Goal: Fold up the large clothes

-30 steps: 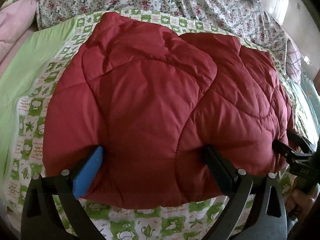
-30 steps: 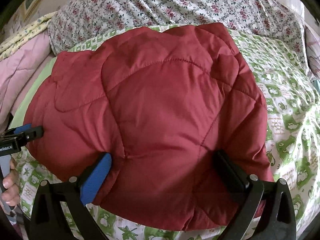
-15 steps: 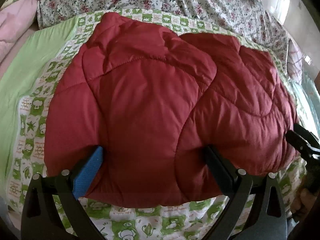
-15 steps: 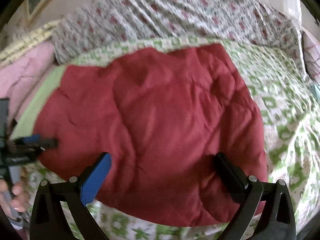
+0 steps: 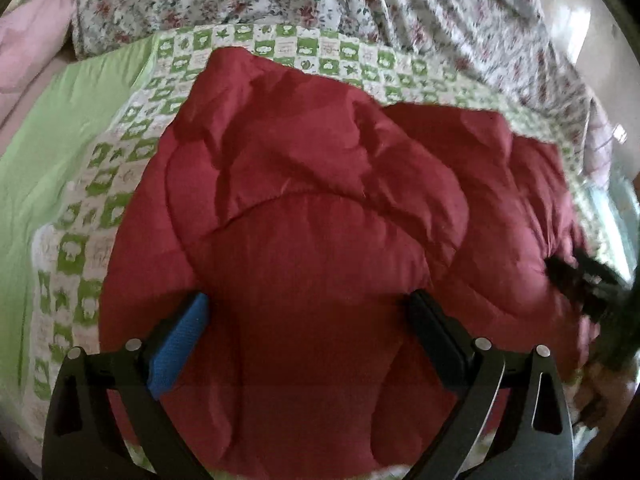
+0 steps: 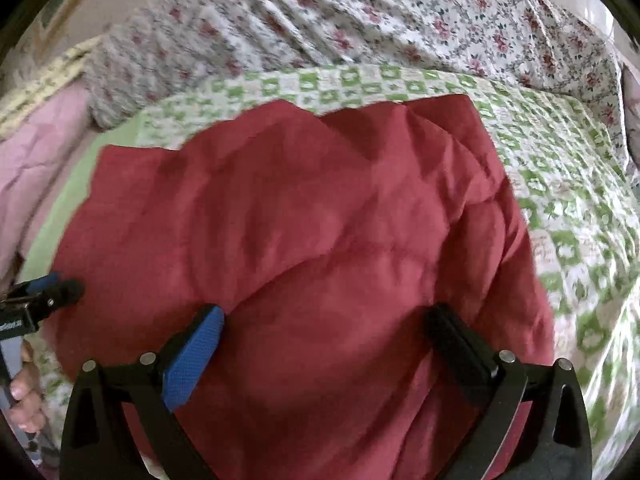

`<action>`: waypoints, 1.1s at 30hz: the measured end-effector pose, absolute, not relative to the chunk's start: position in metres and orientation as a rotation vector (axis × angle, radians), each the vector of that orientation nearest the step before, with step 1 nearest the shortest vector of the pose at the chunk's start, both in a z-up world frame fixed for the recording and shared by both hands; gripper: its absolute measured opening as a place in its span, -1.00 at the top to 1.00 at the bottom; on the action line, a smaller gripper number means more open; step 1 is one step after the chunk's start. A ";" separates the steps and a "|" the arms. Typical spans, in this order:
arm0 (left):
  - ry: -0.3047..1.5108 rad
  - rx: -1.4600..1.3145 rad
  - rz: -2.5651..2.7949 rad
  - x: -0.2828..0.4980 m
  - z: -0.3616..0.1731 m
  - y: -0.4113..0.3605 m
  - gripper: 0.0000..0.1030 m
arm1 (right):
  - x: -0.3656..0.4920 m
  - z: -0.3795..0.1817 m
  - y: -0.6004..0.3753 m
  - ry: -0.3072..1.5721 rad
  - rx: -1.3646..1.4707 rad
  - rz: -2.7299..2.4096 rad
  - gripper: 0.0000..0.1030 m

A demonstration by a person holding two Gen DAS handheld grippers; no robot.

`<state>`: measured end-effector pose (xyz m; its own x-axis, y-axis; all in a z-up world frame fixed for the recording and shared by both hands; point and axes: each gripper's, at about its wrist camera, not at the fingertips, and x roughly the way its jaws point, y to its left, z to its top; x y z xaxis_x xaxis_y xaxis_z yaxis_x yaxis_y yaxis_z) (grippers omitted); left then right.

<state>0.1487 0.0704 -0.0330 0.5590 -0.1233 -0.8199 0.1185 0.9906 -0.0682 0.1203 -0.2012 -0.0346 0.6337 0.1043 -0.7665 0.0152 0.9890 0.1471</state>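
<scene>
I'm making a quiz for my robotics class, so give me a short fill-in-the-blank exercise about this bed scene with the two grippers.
1. The quilted jacket on the bed is ____ in colour.
2. Both the left gripper and the right gripper have their jaws ____.
3. Under the jacket lies a checked sheet in white and ____.
4. One finger pad of each gripper is ____.

Missing words: red; open; green; blue

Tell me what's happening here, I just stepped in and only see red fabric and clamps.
A person holds a two-finger gripper in each hand over a bed, working on a red quilted jacket that lies on a green-checked sheet. The left gripper and right gripper both stand open, fingers spread over the jacket's near edge, neither pinching it. The jacket already looks partly folded, one layer lying over another.
</scene>
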 end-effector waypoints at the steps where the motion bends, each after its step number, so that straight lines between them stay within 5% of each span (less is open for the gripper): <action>1: 0.968 0.017 -0.133 0.155 -0.035 0.066 -0.95 | 0.127 -0.037 -0.206 0.890 0.148 0.037 -0.99; 13: 0.983 0.074 -0.098 0.183 -0.044 0.053 -1.00 | 0.152 -0.048 -0.223 0.907 0.211 0.022 -1.00; 22: 0.974 0.076 -0.094 0.185 -0.045 0.052 -1.00 | 0.116 -0.004 -0.208 0.812 0.189 0.050 -0.95; 33: 0.982 0.042 -0.120 0.169 -0.029 0.057 -0.98 | 0.140 -0.046 -0.209 0.902 0.169 0.039 -1.00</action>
<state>0.1690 0.0569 -0.0289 0.5496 -0.0827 -0.8313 0.1202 0.9926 -0.0192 0.1405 -0.2093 -0.0457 0.6200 0.1045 -0.7776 0.0373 0.9860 0.1623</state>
